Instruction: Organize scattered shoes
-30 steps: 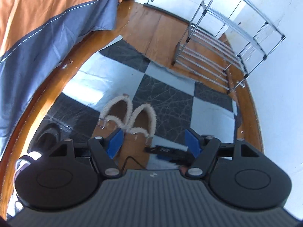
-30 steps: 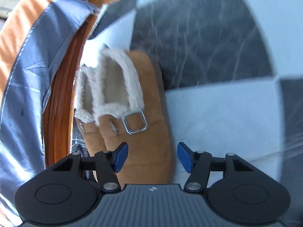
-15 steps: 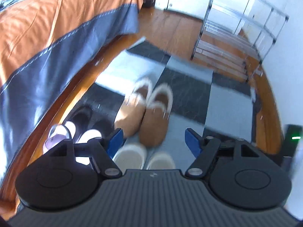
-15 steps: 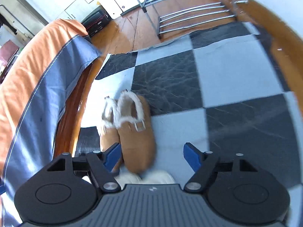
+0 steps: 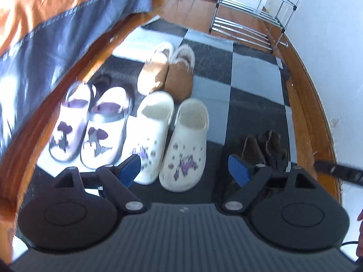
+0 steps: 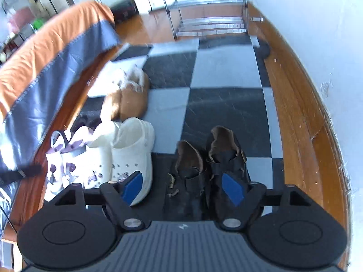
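Both hand-held grippers, left (image 5: 185,167) and right (image 6: 182,187), are held wide apart, empty. Four shoe pairs are paired on the rug (image 6: 224,68); the dark shoes (image 6: 204,170) are partly hidden, sandals (image 5: 88,122) blurred near its bedside edge.

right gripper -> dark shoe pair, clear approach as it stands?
Probably yes. The right gripper is open and empty, and the dark shoes sit directly ahead of its jaws on the checkered mat. Nothing lies between; the white clogs stand off to the left.
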The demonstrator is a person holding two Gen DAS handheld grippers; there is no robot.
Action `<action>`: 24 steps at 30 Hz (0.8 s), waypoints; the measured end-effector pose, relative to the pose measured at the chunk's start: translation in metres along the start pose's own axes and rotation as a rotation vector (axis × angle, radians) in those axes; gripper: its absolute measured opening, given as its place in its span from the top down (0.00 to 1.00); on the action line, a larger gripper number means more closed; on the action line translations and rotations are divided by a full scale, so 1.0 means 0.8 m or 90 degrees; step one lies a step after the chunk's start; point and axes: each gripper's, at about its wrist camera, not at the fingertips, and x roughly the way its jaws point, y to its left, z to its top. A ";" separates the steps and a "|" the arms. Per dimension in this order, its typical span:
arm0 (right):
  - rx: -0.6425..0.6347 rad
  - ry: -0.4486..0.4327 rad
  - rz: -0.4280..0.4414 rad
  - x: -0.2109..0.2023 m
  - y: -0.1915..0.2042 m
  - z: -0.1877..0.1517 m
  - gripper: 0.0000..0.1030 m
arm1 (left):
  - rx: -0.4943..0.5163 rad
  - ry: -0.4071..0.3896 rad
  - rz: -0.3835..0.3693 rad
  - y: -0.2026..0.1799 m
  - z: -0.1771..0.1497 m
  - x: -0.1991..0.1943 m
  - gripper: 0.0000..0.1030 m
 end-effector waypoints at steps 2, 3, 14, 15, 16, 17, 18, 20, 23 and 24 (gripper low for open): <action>0.011 -0.050 0.004 -0.001 0.016 -0.025 0.11 | 0.012 0.010 0.011 0.005 -0.025 0.012 0.18; -0.005 -0.045 0.004 0.006 0.032 -0.039 0.11 | 0.028 0.012 0.022 0.004 -0.031 0.016 0.18; -0.092 -0.051 -0.094 0.017 0.108 -0.074 0.05 | 0.067 0.027 0.063 0.024 -0.047 0.034 0.14; -0.087 -0.054 -0.108 0.017 0.108 -0.074 0.04 | 0.070 0.028 0.063 0.023 -0.049 0.033 0.14; -0.083 -0.055 -0.121 0.018 0.107 -0.075 0.03 | 0.076 0.034 0.060 0.021 -0.051 0.035 0.14; -0.083 -0.054 -0.126 0.021 0.105 -0.078 0.03 | 0.079 0.038 0.054 0.019 -0.052 0.036 0.14; -0.081 -0.050 -0.139 0.026 0.104 -0.081 0.03 | 0.081 0.042 0.048 0.017 -0.053 0.037 0.13; -0.075 -0.039 -0.137 0.029 0.100 -0.083 0.03 | 0.086 0.045 0.048 0.013 -0.055 0.036 0.11; -0.070 -0.030 -0.139 0.033 0.096 -0.088 0.03 | 0.094 0.045 0.058 0.009 -0.056 0.035 0.10; -0.066 -0.032 -0.153 0.035 0.093 -0.089 0.03 | 0.093 0.046 0.059 0.009 -0.056 0.034 0.09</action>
